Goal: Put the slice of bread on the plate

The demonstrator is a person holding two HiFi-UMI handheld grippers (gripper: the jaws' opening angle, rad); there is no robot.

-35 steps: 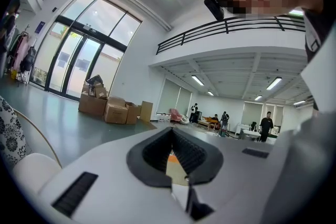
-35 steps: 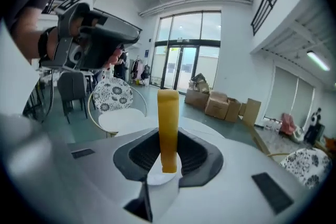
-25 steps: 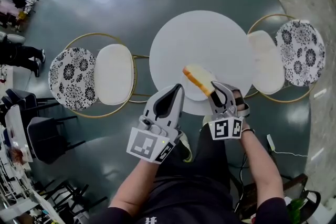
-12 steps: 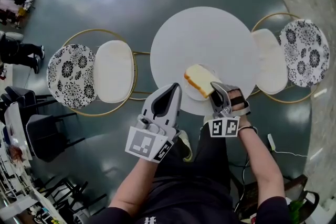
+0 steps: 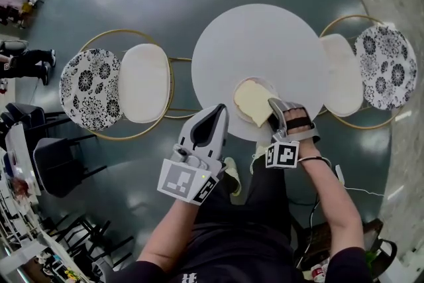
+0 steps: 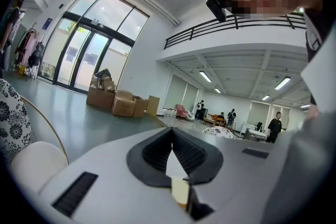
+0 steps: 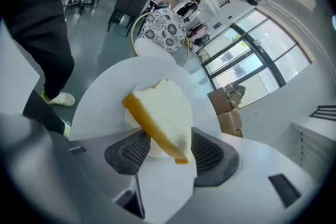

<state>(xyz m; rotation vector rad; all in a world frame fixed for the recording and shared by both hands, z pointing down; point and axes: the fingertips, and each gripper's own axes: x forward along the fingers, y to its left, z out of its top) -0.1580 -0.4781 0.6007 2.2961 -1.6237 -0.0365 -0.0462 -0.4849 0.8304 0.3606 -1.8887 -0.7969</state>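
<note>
A slice of bread [image 5: 254, 101] with an orange crust lies on a small white plate [image 5: 262, 81] at the near edge of the round white table [image 5: 258, 36]. My right gripper [image 5: 273, 107] points down at it from the near side. Its jaws are opening, and the bread [image 7: 163, 113] sits tilted between the spread pads over the plate [image 7: 129, 119], with the pads no longer squeezing it. My left gripper [image 5: 218, 113] hovers left of the plate off the table's edge, its jaws [image 6: 171, 134] shut with nothing in them.
Two gold-framed chairs with cream seats flank the table, one on the left [image 5: 142, 83] and one on the right [image 5: 339, 75], each with a floral back. The person's legs and shoes [image 5: 232, 175] are just below the table's near edge. Dark green floor lies all around.
My right gripper sank toward the table and rolled, bringing the bread from standing on edge to lying flat on the plate. Its jaws have spread. The left gripper stayed put.
</note>
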